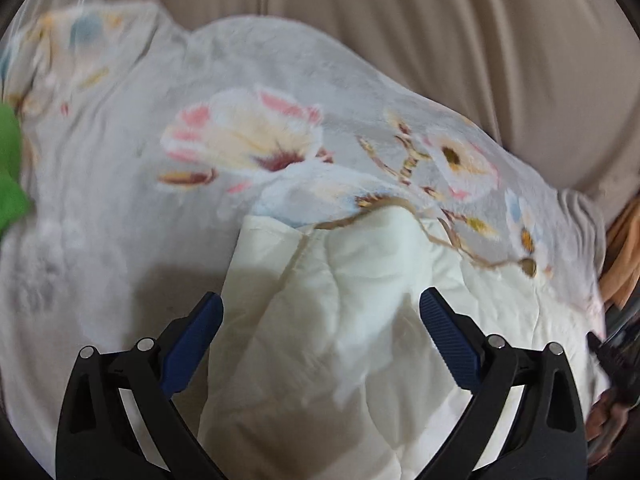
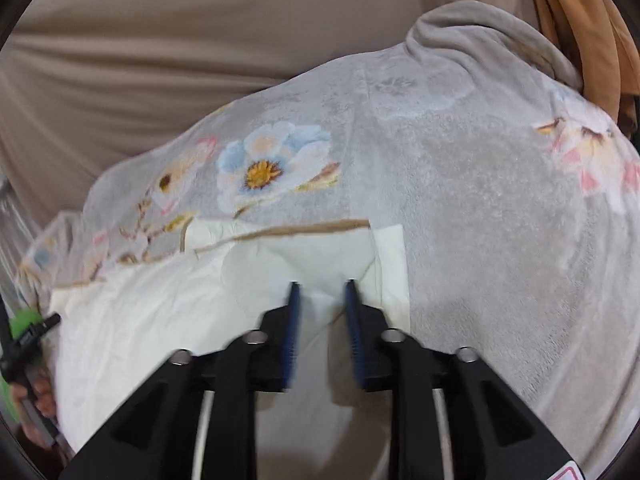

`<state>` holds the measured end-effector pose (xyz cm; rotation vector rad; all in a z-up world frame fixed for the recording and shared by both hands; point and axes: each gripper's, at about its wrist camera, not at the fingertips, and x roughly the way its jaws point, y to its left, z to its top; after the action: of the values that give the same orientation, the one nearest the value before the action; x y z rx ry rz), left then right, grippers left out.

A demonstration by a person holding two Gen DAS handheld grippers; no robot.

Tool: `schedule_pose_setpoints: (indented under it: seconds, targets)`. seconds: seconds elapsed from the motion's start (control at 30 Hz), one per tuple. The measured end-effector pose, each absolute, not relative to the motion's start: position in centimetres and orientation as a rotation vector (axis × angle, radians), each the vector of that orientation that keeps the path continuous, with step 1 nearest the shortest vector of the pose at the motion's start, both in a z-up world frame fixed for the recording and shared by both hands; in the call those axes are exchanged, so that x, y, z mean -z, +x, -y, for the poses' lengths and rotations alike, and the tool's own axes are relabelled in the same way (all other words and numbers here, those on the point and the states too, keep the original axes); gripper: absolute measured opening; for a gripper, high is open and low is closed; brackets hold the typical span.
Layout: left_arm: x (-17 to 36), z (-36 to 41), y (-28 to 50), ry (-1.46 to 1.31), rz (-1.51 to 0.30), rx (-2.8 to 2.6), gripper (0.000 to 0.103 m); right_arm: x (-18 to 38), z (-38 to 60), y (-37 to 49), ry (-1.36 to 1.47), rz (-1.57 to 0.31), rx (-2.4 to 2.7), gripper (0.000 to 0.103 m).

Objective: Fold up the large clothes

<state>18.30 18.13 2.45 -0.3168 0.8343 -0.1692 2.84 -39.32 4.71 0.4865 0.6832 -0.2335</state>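
Spread over a beige wrinkled bedsheet point(image 1: 440, 20): a large grey fleece blanket with printed pink, cream and blue flowers point(image 1: 248, 140), its near part turned back to show a cream quilted underside with a thin tan border point(image 1: 352, 300). Above this cream part in the left wrist view, the left black gripper with blue ribbed pads point(image 1: 322, 300), jaws wide apart and released, holding nothing; cream fabric lying between and below the fingers. In the right wrist view, the right black gripper with blue pads point(image 2: 322, 284) low over the cream fold, jaws narrow but with a gap; cloth seen between the pads, yet cannot tell whether pinched or only behind them. Far right, beside the blanket edge, an orange-brown cloth point(image 2: 580, 20). At the left edge of the left view, a bright green blurred object point(image 1: 10, 168). Whole picture slightly blurred.
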Motion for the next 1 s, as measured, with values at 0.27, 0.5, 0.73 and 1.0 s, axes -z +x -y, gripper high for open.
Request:
schedule_pose_setpoints:
  seconds: [0.27,0.5,0.73,1.0]
  targets:
    - [-1.7,-17.3,19.8,-0.290,-0.841,0.127,0.063,-5.3,37.1,5.3,0.353,-0.657,0.263,0.001]
    - [-0.4,-15.8,22.3,-0.150,-0.838,0.038,0.067,-3.6,38.4,7.0,0.376,-0.714,0.270,0.001]
    - [0.8,-15.4,24.2,-0.113,-0.890,0.012,0.075,-1.5,37.2,9.0,0.286,-0.807,0.328,0.000]
    - [-2.6,-15.4,19.8,-0.079,-0.770,-0.009,0.073,-5.1,38.8,4.0,0.398,-0.627,0.347,0.009]
